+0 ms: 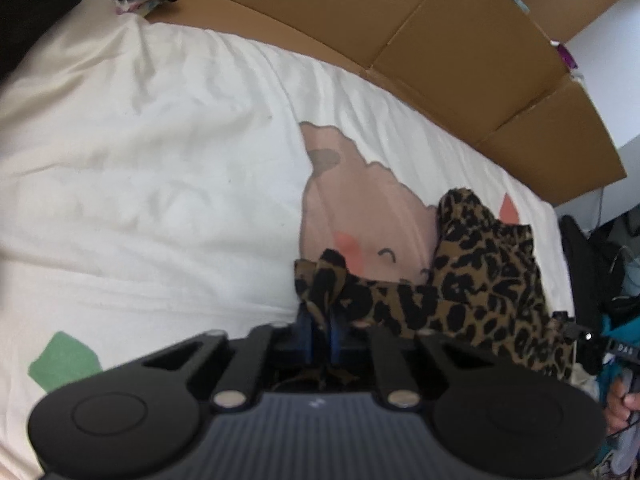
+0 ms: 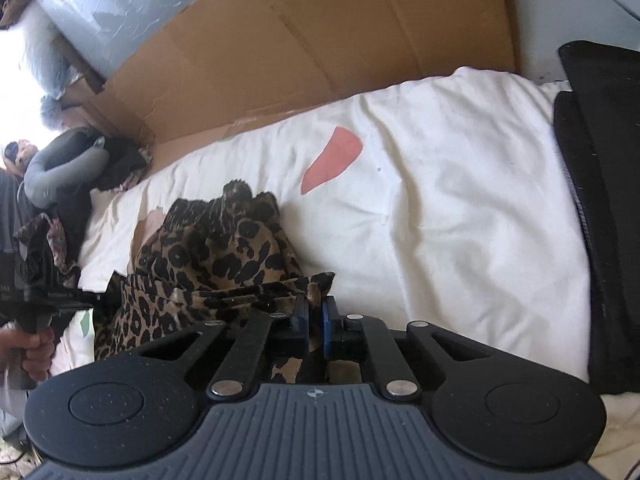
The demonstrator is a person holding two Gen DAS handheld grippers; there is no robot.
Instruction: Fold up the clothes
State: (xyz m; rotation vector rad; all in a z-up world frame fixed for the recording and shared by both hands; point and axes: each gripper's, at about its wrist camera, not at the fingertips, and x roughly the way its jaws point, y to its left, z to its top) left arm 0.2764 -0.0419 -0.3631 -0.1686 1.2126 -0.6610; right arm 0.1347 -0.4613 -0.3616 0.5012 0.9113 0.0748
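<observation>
The leopard-print garment (image 1: 472,280) was held strung between the two grippers, its pinched edge running as a taut band from one claw to the other, so that its long axis lay crosswise between the hands. From that band the rest of the cloth was seen to sag in a bunched heap (image 2: 216,248) onto the white bedcover (image 1: 160,160); whether the heap rested fully on the cover or partly hung could not be told. One end of the edge was clamped in the left gripper (image 1: 320,332), a tuft of cloth poking up past its blue pads (image 1: 335,338). The other end was clamped likewise in the right gripper (image 2: 316,328), whose pads were closed on the fabric. Neither hand was nearer: each held its own end.

The cloth looked thin and limp, creased, tan with black spots, and no flat fold could be made out in it. Beneath it a printed pink figure (image 1: 360,208) was visible on the cover, and flattened cardboard (image 2: 320,40) stood along the bed's far side.
</observation>
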